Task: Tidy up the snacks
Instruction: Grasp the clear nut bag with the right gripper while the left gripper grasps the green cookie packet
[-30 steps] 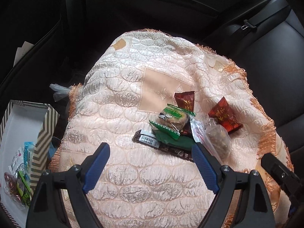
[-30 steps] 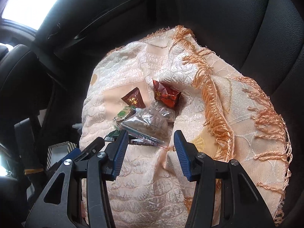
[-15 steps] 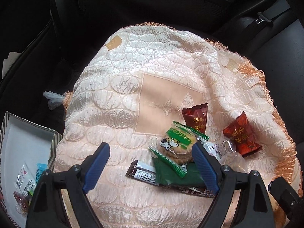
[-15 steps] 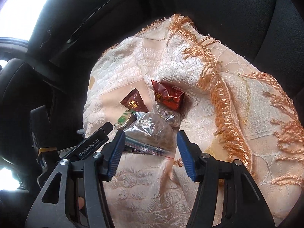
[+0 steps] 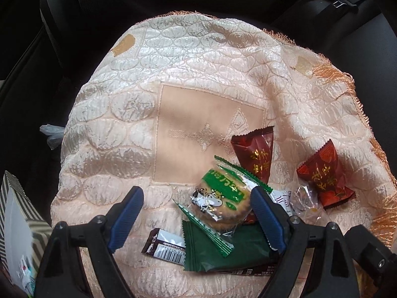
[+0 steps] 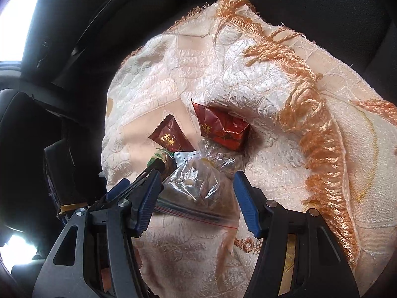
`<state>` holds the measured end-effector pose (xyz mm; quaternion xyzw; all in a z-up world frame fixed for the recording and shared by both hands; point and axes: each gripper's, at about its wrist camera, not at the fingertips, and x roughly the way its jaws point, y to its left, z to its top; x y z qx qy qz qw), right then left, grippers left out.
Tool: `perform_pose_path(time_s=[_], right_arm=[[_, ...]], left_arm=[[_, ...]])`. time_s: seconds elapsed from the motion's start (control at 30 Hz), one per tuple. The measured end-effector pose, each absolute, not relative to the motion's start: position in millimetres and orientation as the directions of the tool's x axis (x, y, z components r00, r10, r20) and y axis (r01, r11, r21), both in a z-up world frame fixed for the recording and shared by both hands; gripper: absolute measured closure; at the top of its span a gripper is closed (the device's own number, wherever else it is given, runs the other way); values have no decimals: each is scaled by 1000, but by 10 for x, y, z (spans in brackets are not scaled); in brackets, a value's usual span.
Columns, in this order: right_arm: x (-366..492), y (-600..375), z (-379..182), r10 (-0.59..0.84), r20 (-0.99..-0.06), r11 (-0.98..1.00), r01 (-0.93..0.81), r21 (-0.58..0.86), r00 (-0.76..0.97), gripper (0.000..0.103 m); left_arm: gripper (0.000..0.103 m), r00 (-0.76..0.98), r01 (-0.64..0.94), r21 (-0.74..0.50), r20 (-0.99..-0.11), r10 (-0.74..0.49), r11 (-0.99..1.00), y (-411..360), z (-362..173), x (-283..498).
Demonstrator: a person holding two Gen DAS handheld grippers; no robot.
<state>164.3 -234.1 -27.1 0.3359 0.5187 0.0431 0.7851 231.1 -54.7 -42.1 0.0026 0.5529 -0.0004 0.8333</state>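
Left gripper (image 5: 197,214) spread wide, empty; cookie packet (image 5: 219,204) by its right pad. Right gripper (image 6: 196,200) parted, straddling clear bag (image 6: 198,182), not pinching.

Snacks (image 5: 220,206) piled on cloth (image 5: 139,134); box (image 5: 17,226) left — beside cloth

We sit inside car, back-seat area. Black leather seat (image 5: 359,57) fills 12 to 3 o'clock, seat-belt buckle (image 5: 341,0) at 1 o'clock. We see bright window (image 6: 17,12) at 10 o'clock in right view. Fringed peach cloth (image 5: 173,74) drapes over seat, snack wrappers on it.
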Motion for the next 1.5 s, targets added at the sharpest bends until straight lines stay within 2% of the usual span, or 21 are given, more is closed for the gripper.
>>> perform_pose_path(time_s=[0.17,0.3,0.47,0.53,0.83,0.87,0.9,0.93,0.97,1.03,1.3,1.5], right_arm=[[1637,-2362,-301,412,-788,771,286,569,457,42],[1617,-2392,-320,422,-783,762,290,580,456,42],[1594,-2401,-307,437,-774,751,288,594,458,42],[1588,-2406,-304,436,-771,746,292,598,465,42],[1605,-2376,-300,441,-768,749,282,600,464,42],[1612,-2374,-301,441,-768,748,284,600,464,42],[1620,-2369,-305,443,-767,745,286,603,463,42],[1630,-2364,-312,449,-766,741,287,607,460,42],[1639,-2354,-319,453,-768,741,288,607,453,42],[1656,-2325,-327,437,-784,758,289,585,441,42],[1806,-2167,-418,433,-814,770,311,557,386,42],[1891,-1929,-474,357,-867,864,231,448,347,40]], left_arm=[[13,385,33,12,-923,-1,999,-597,-423,2310],[13,369,79,-27,-928,-54,997,-550,-367,2350],[13,408,312,137,-913,-3,940,-668,-281,2341],[13,414,358,144,-910,-19,923,-686,-275,2348],[14,348,359,90,-936,-44,929,-704,-467,2455],[16,339,349,77,-940,-49,934,-694,-492,2468],[28,322,341,47,-944,-70,939,-680,-522,2484],[35,312,332,38,-947,-71,942,-680,-550,2494],[36,325,327,50,-944,-63,944,-687,-553,2489],[49,330,331,39,-941,-77,943,-692,-555,2474],[50,371,216,4,-925,-79,976,-334,-443,2378],[50,399,161,10,-915,-56,987,-99,-288,2211]])
